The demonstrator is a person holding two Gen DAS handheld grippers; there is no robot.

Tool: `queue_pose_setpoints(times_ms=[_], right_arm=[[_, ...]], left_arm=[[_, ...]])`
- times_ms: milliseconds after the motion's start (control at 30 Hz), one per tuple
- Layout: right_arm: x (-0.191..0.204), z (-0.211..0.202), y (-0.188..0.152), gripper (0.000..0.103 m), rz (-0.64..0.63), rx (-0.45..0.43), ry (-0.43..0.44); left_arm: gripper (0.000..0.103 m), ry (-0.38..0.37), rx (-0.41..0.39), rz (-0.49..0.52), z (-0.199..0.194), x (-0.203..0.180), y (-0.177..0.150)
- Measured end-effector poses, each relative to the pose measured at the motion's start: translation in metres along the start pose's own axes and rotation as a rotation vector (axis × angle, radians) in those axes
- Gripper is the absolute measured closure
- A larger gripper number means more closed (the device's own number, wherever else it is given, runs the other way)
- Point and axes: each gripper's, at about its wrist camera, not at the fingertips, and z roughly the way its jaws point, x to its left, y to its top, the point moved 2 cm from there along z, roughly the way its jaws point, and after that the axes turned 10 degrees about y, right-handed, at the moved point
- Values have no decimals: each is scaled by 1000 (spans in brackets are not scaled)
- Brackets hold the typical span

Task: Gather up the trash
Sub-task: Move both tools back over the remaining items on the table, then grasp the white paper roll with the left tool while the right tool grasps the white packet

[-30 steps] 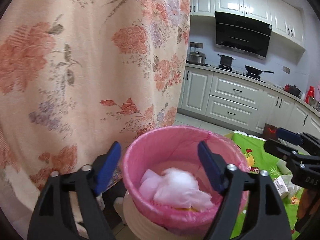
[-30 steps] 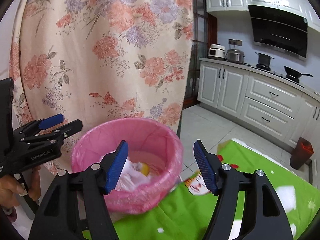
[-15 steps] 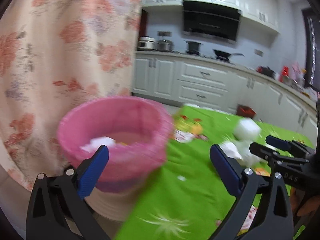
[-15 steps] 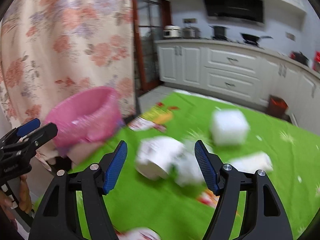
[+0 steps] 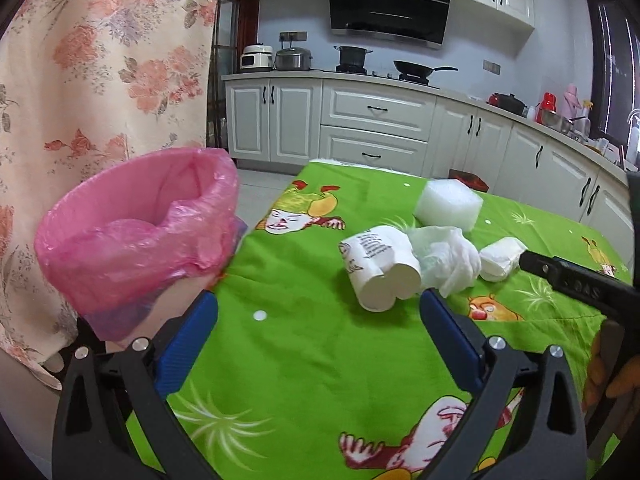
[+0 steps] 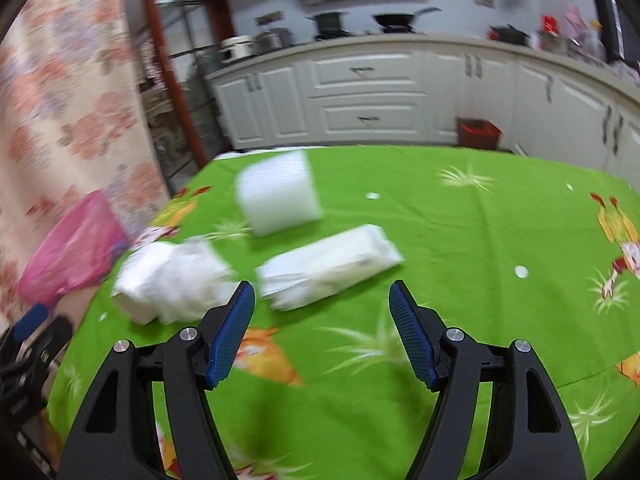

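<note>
Both of our grippers are spread with nothing in them; our left gripper [image 5: 318,318] has its blue pads as wide apart as they go over bare cloth, and our right gripper [image 6: 322,308] holds its jaws a good way apart, empty, just short of a packet. Largest before us is the green cartoon tablecloth [image 5: 320,360], which covers the whole table; behind it stand the white kitchen cabinets [image 5: 372,120] and, at the left, a flowered curtain [image 5: 100,60]. At the table's left edge stands the bin [image 5: 136,248], lined with a pink bag that folds over its rim; from these views we cannot tell what lies inside it. On the cloth the trash lies in a loose group, well apart from the bin; farthest back is a white foam block [image 5: 448,204], standing alone; nearer us lies a crushed paper cup [image 5: 380,268] on its side, with black print on its wall and its mouth toward our left gripper; touching its right side is a crumpled white tissue [image 5: 448,260]; just beside the tissue, to the right, lies a small white tissue packet [image 5: 502,258]. In the right wrist view, which is blurred, that same packet [image 6: 328,268] lies just ahead of the right gripper's pads, slightly left of the gap between them, and no pad touches it; the cup and tissue show to its left as one white smear, and the foam block lies behind.
</note>
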Motion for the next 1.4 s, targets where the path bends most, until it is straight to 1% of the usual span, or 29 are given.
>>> queue_pose_setpoints(times_ms=[133,200,367,533,767,833,867,933,967,1000,1100,1167,1267,1400], right_arm=[[-13,12,7,33,90,7,0],[-13,17,9,32,101,9,1],[-4,27,14,30,114,12,-12],[5,44,21,28,114,29,-55],[13,62,21,29,69,88,-122],[14,61,21,41,46,95,-119],[15,60,20,49,28,102,-113],[17,56,18,56,0,105,-102],[18,53,18,63,-16,100,-97],[19,50,17,65,-34,99,-95],[20,41,13,71,-47,91,-78],[18,33,8,73,-53,85,-69],[15,22,3,73,-60,79,-55],[10,11,-3,74,-56,67,-32]], left_arm=[[5,25,-6,23,3,-4,-2],[5,33,-9,28,5,-4,-3],[5,37,-15,25,6,0,-4],[5,37,-25,26,6,4,-3],[5,27,-26,15,11,7,1],[5,23,-25,3,14,8,4],[5,21,-24,-3,14,8,5],[5,14,-14,-22,18,8,7],[5,10,-9,-28,19,8,7],[5,4,-4,-35,20,6,8],[5,-9,-5,-28,20,-3,10],[5,-16,-11,-10,18,-11,10],[5,-32,4,12,25,-26,14],[5,-27,19,-1,40,-38,23]])
